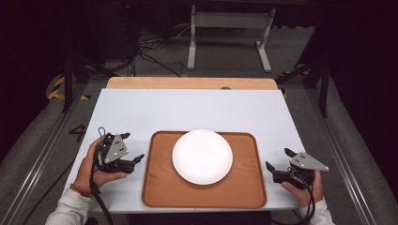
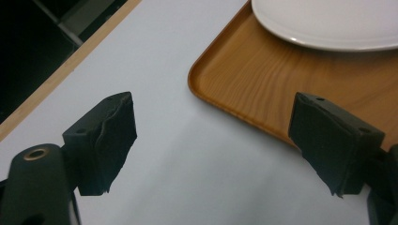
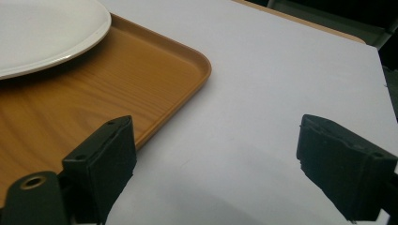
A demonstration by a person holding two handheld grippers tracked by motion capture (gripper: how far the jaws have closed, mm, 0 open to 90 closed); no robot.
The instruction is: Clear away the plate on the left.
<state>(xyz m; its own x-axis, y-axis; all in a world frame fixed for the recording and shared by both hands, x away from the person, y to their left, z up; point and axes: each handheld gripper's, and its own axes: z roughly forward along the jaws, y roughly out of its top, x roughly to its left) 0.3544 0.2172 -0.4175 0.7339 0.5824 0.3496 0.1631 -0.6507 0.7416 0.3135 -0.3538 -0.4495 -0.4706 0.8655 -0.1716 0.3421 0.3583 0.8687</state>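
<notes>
Round white plate (image 1: 202, 156) flat on wooden tray (image 1: 159, 187), mid-table, slightly toward tray's far edge.

Table (image 1: 141, 112): pale grey-white top, matte. A light wooden strip (image 1: 187, 83) runs along its far edge at 12 o'clock, with a small dark mark (image 1: 225, 87) on it (too small to identify).

Floor (image 1: 225, 63): grey. A white metal frame (image 1: 230, 21) stands on it at 12 o'clock, well apart from the table. Black cables (image 1: 155, 44) lie tangled at 11 o'clock. Yellow-and-black tape (image 1: 56, 89) marks the floor at 10 o'clock. A metal rail (image 1: 42, 154) runs beside the table at 8 o'clock
</notes>
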